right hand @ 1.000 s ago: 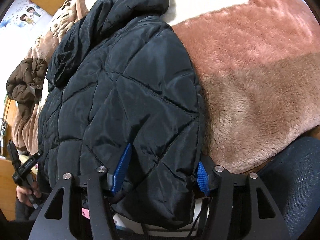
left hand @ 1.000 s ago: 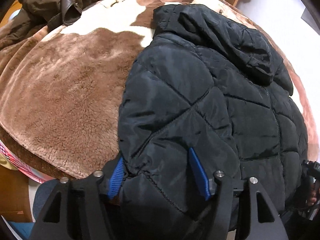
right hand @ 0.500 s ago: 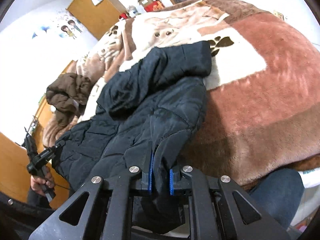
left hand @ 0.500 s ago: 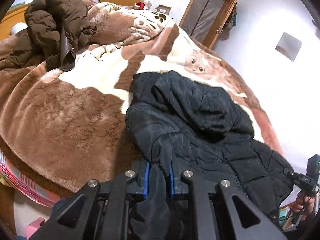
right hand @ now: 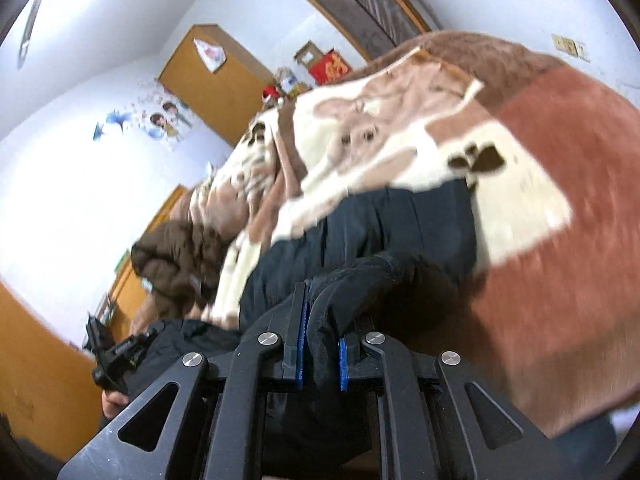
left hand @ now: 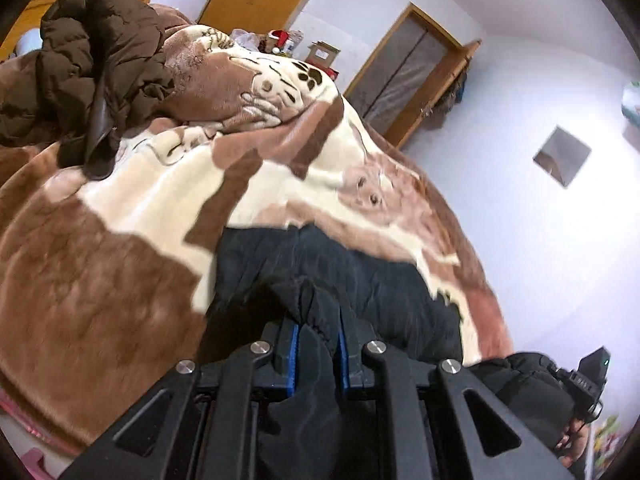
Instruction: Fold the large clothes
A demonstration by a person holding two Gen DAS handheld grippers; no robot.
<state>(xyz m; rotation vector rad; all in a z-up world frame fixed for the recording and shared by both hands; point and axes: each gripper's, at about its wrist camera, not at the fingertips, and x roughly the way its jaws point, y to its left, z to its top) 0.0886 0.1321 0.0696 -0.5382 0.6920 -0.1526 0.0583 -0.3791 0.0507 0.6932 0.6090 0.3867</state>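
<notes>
The left claw (left hand: 318, 354) is clenched on a bunched hem corner of the black puffer jacket (left hand: 360, 276), and the right claw (right hand: 322, 354) is clenched on the opposite corner. From each claw the jacket runs toward twelve o'clock onto the plush blanket (left hand: 100, 280) of the bed.

The slick quilted fabric looks liable to slip from either pinch, leaving the fold lopsided. A brown coat (left hand: 92, 60) lies at ten o'clock, well apart. No container shows in either view.
</notes>
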